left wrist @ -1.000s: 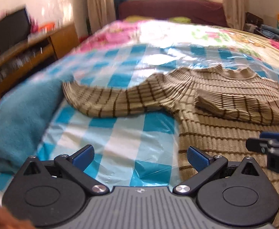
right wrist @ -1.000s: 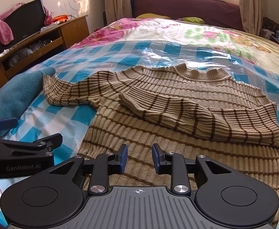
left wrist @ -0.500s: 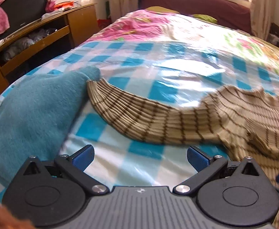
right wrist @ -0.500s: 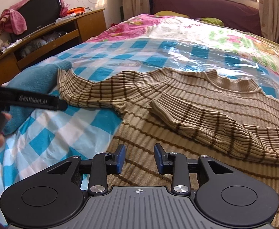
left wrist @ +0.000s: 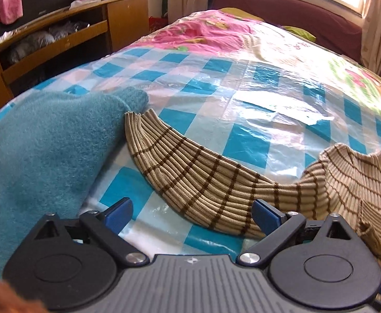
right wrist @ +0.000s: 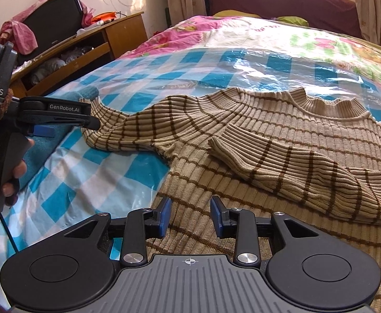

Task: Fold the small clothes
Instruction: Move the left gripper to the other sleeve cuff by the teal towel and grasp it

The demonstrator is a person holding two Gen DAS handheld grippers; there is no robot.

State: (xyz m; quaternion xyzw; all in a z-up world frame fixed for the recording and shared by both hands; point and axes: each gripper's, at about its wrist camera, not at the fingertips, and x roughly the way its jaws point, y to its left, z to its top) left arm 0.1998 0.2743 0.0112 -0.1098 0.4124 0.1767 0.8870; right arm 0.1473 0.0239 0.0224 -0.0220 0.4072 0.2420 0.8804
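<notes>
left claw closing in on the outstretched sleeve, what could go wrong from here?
1. The sleeve cuff lies against the teal blanket; a grab near the cuff could pinch the blanket too.
2. The left claw is open over the sleeve's wide middle, so it may catch only the top layer or bunch it.
3. The plastic sheet looks slick; pulling the sleeve might drag the sweater and undo the already folded other sleeve.
</notes>
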